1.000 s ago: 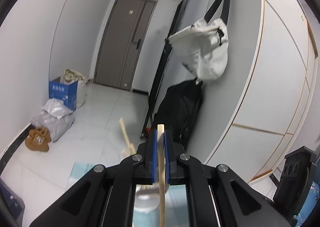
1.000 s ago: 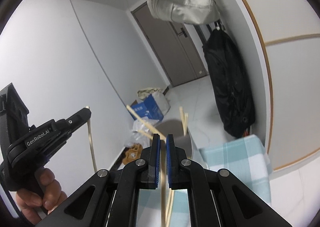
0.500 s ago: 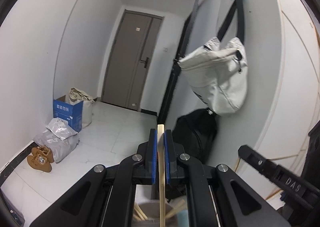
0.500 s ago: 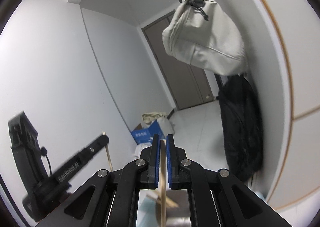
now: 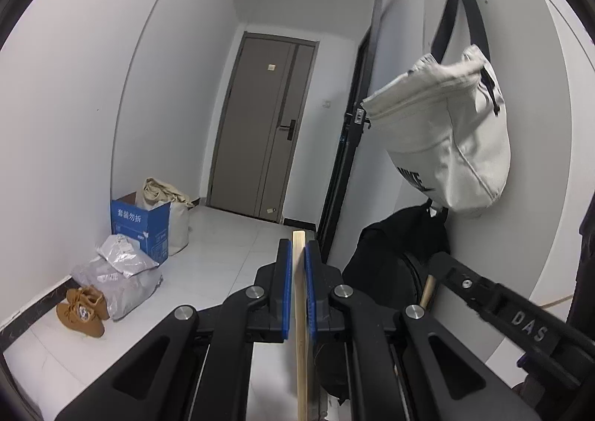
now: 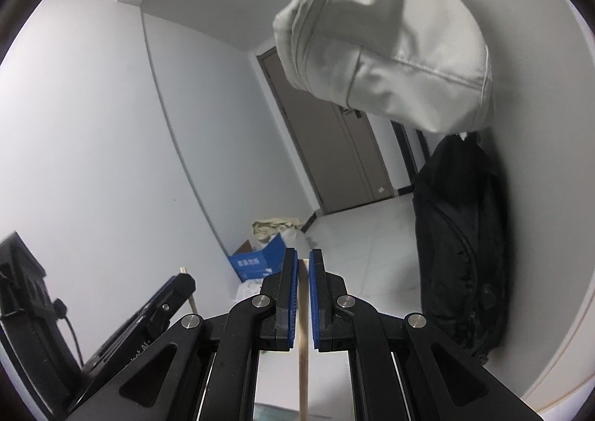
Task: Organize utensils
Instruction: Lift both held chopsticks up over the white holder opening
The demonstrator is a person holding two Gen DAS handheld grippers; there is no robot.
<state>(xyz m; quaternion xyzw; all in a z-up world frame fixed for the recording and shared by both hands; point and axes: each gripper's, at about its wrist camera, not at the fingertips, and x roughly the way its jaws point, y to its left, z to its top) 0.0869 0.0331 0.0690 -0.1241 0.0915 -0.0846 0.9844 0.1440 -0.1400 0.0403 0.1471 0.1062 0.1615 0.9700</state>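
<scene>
My left gripper is shut on a flat wooden utensil handle that stands upright between its blue pads. My right gripper holds a thin wooden stick between its blue pads, with a small gap at each side. The right gripper also shows in the left wrist view at lower right, with its stick's tip. The left gripper shows in the right wrist view at lower left, with its utensil's tip. Both grippers are raised and point down a hallway. The utensil container is out of view.
A beige bag hangs on the right wall above a black backpack. A grey door closes the hallway end. A blue box, a grey plastic bag and brown shoes lie on the floor at left.
Both grippers have tilted upward with their wooden pieces. The grey container with utensils and the checked cloth have dropped out of both views.
</scene>
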